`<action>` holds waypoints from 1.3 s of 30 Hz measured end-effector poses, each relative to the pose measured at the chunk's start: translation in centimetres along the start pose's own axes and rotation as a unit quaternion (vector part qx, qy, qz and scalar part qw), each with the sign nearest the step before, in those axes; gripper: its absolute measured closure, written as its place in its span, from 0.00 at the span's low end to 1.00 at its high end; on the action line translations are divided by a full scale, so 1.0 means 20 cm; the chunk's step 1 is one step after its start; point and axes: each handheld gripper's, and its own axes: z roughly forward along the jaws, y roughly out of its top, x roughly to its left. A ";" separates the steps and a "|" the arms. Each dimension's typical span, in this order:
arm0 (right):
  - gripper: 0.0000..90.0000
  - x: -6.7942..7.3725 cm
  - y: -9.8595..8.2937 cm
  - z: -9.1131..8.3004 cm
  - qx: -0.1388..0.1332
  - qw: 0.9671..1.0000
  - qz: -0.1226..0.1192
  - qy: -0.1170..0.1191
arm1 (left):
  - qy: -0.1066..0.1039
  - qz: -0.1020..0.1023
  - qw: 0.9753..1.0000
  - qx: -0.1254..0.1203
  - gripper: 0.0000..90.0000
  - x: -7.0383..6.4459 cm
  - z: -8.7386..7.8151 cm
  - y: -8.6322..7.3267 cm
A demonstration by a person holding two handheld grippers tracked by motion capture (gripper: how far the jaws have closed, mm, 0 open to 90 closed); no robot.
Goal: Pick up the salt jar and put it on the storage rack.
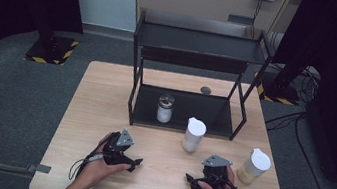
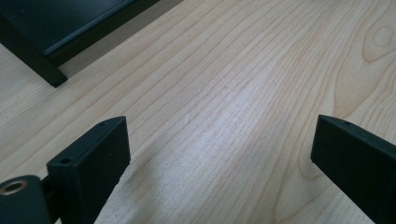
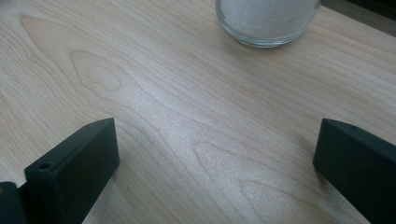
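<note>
Both claws, left claw [image 1: 135,162] and right claw [image 1: 191,181], rest wide open on the table [image 1: 88,113], near the jar [image 1: 194,134].

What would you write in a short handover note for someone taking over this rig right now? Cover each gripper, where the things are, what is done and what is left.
Left gripper: open, empty, low over the light wooden table.
Right gripper: open, empty, pointing at the white-filled jar with the white lid, which stands on the table in front of the black metal shelf rack.
A cream-filled jar with a white lid stands at the table's right edge.
A glass jar with a silver lid sits on the rack's bottom shelf.
Done: nothing gripped yet. Left, probably: shelving the two jars on the table.
</note>
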 end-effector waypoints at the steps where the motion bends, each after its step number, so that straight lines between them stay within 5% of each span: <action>1: 0.01 0.00 0.00 0.00 0.000 1.000 0.000 0.000 | -0.001 -0.001 1.000 0.001 0.04 0.00 0.00 0.00; 11: 0.01 0.00 0.00 0.00 0.000 1.000 0.000 0.000 | 0.002 -0.001 1.000 0.019 0.04 0.01 0.04 0.00; 39: 0.01 0.00 0.00 0.00 0.000 1.000 0.000 0.000 | 0.001 -0.002 1.000 0.010 0.00 0.02 0.05 -0.02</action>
